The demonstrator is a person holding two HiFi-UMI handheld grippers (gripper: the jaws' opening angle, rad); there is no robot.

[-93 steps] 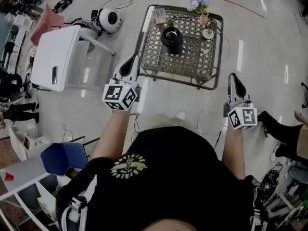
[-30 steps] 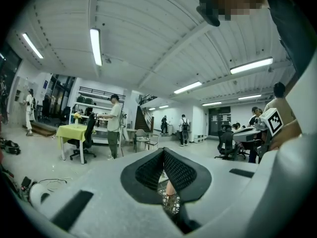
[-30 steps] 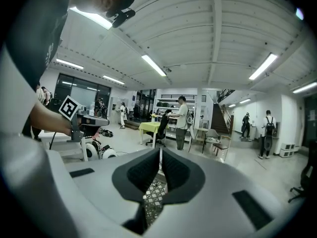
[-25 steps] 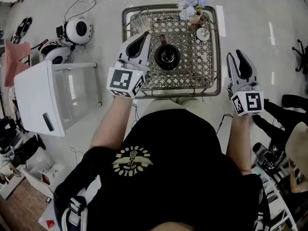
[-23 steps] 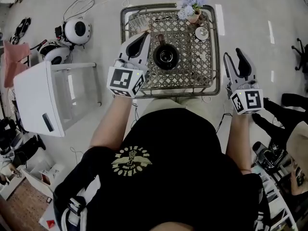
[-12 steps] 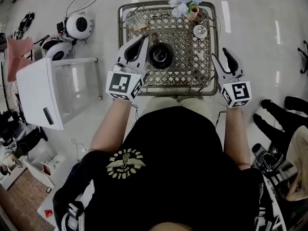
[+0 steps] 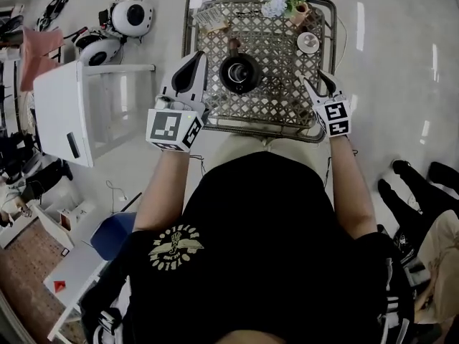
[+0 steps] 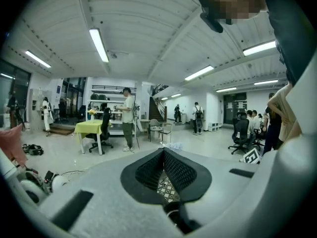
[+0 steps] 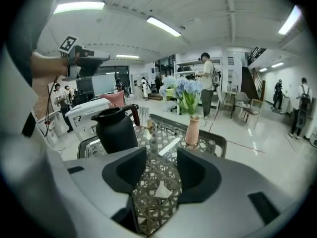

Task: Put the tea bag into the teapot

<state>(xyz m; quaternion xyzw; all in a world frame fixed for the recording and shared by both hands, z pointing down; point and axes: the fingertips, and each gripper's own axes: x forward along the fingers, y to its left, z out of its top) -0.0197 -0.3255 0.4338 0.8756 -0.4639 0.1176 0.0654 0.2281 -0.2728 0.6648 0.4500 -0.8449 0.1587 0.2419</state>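
- Left tongs [image 7: 199,56]: I read them as closed. In the left gripper view [image 8: 163,152] the two black, dimpled pads meet at the tip with nothing caught between them. They leave only a teardrop gap lower down, through which a patch of lattice shows.
- They hang over the left edge of the desk [image 7: 267,130], just beside the teapot [image 7: 239,72].
- Right tongs [image 7: 319,88]: standing wide apart and gripping nothing. In the right gripper view [image 9: 161,165] the scooped black pads sit on grey, matte moulded jaws.
- Tea bag [image 9: 162,190]: a small, pale, folded triangle lying flat on the desk top. I see it in the gap between the right jaws, and neither pad touches it. I cannot pick it out in the head view.
- Teapot [image 9: 115,128]: matte black and rounded, upright, with a curved handle and an open round mouth. It stands near the middle of the desk, well apart from the tea bag.
- Desk [image 9: 220,140]: woven open lattice top inside a dark, round-cornered metal rim.
- Far corner: a slim, pinkish, waisted vase [image 9: 192,130] holds pale blue flowers [image 9: 181,90].
- A small round dish [image 7: 308,41] sits near the vase.
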